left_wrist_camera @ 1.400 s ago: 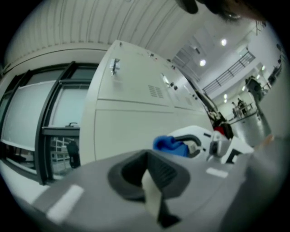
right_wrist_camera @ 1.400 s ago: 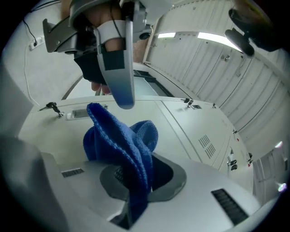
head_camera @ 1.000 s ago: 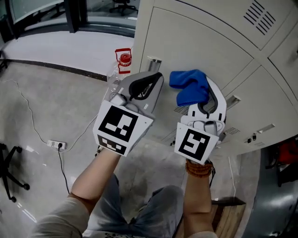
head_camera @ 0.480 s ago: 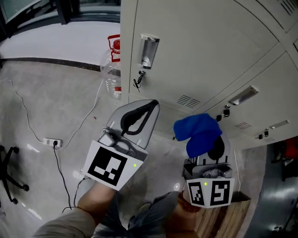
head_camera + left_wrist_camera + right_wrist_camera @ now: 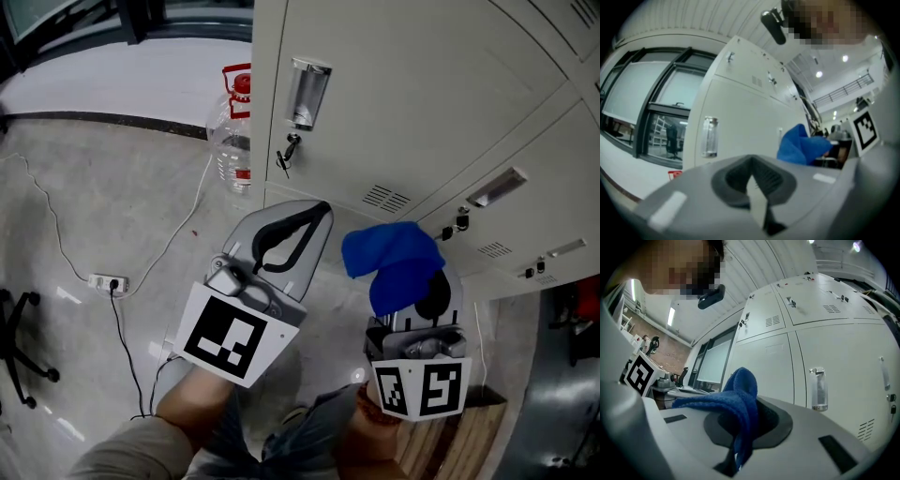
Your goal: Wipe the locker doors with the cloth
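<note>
Jaws: right gripper (image 5: 424, 298) pinching blue cloth (image 5: 394, 261), left gripper (image 5: 302, 223) closed empty, bottle label (image 5: 236, 79) unreadable

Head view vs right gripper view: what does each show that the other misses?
Only head view: the water bottle and the power strip on the floor. Only right gripper view: the window and a ceiling light. Both: the blue cloth clamped in the right gripper, and the locker doors with a metal handle.
</note>
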